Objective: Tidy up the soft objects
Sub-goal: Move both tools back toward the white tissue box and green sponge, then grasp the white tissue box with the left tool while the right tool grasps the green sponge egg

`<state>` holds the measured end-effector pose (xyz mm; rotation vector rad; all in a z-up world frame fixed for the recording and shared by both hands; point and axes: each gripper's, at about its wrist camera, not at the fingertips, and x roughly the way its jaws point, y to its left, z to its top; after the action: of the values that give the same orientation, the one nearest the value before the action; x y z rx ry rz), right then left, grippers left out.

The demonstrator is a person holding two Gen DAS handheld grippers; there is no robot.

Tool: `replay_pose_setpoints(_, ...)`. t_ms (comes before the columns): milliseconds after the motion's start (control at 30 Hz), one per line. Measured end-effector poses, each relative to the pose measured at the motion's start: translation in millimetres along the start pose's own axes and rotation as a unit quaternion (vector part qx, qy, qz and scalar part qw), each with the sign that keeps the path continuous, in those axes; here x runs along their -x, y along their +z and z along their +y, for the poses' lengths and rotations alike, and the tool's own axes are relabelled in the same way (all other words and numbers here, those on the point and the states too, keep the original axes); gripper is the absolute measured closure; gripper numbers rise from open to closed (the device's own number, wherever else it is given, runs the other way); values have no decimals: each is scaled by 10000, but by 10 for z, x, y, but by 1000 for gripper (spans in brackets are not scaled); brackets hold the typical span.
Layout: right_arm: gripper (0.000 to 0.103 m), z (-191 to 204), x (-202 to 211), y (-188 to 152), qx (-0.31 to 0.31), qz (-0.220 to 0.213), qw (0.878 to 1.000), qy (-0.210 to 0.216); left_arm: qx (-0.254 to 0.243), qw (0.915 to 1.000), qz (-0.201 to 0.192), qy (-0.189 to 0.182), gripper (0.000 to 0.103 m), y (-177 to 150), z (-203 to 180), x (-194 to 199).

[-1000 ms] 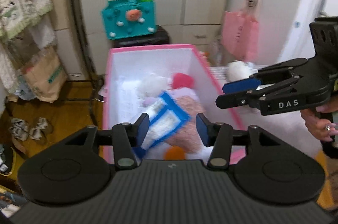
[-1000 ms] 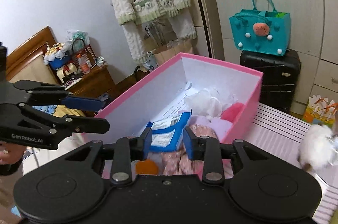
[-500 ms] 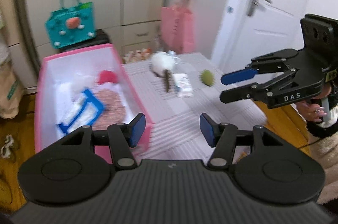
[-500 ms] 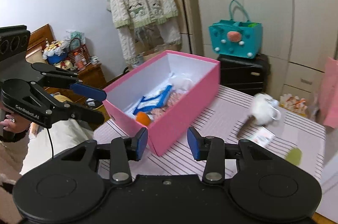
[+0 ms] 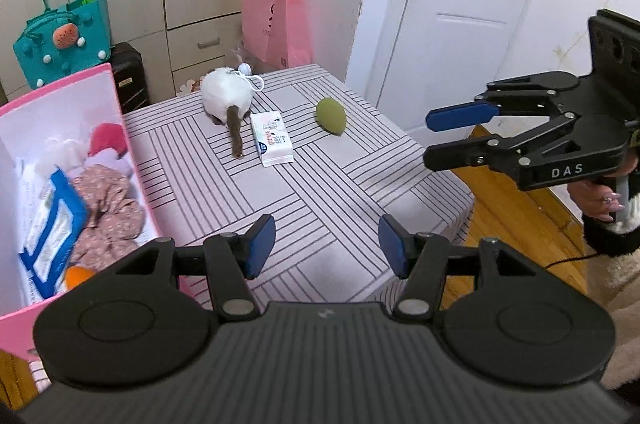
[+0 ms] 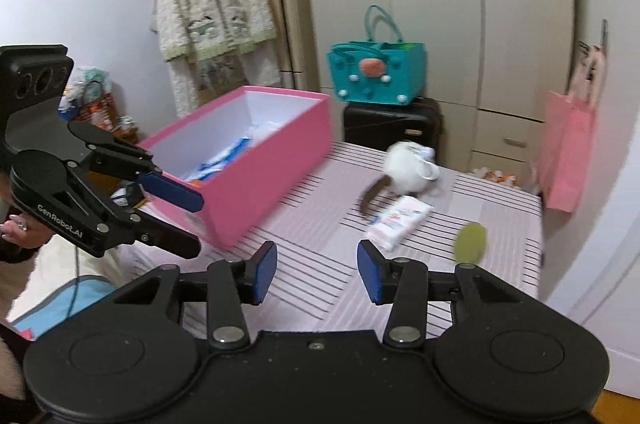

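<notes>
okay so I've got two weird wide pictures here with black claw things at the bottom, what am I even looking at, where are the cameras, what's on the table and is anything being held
There is no robot here: a person holds a handheld two-finger gripper in each hand. Each gripper carries a wide-angle camera looking forward along its fingers, so each picture shows its own gripper at the bottom edge and the other one off to the side.

The left wrist view shows the left gripper below and the right gripper at the right. The right wrist view shows the right gripper from behind.

On the striped table lie a white plush toy, a tissue pack and a green egg-shaped object. An open pink box at the table's edge already holds soft items.

Nothing is held: the left gripper is open and empty, and the right one's jaws are opening with nothing between them.
</notes>
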<state>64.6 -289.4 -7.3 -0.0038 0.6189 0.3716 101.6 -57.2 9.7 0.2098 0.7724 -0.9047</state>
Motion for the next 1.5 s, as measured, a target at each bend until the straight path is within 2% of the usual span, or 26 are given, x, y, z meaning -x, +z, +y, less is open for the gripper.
replay_pose_setpoints(167,51,-255,-141,-156,-119,-56,9998,-170,-25,9999,-107,129,47,-3,18,-291)
replay_pose_setpoints(267,48,-413,-272,-243,-235,-97,9994,-233,-39,9989,-292,355,47,-31,32,-506)
replay_pose_setpoints(367,47,-556,-425,-330,-336,-120,9990,-278,198,9982,-368,435,47,-70,113,-773)
replay_pose_setpoints(467,40,-696,-565,-393,-389,-193,9981,-429,452,9971,-464,406,47,-64,218,-982)
replay_pose_setpoints(500,37,-738,-607,-414,-392,-223,9979,-471,464,9964,-523,476,47,-51,232,-1043)
replay_pose_setpoints(600,36,-877,-747,-445,-428,-267,9970,-581,257,9937,-687,842,47,0,199,-1227)
replay_pose_setpoints(667,35,-970,-834,-466,-468,-318,9962,-659,104,9937,-663,901,47,48,168,-1354)
replay_pose_setpoints(767,35,-1101,-967,-476,-442,-390,9954,-754,111,9946,-587,848,47,121,167,-1532)
replay_pose_setpoints(867,35,-1245,-1078,-457,-499,-394,9946,-815,123,9936,-593,953,47,199,175,-1661)
replay_pose_setpoints(1000,35,-1360,-1167,-419,-465,-350,9951,-799,-30,9916,-591,1147,47,299,167,-1793)
replay_pose_setpoints(1133,37,-1431,-1241,-360,-640,-282,9960,-561,-76,9905,-555,1255,47,410,194,-1936)
replay_pose_setpoints(1267,37,-1474,-1328,-343,-736,-234,9956,-535,223,9906,-457,1268,47,507,296,-2077)
replay_pose_setpoints(1400,37,-1487,-1403,-351,-713,-183,9954,-612,479,9912,-358,1180,52,532,371,-2183)
replay_pose_setpoints(1500,38,-1467,-1466,-366,-667,-114,9951,-716,532,9901,-355,1249,56,524,378,-2253)
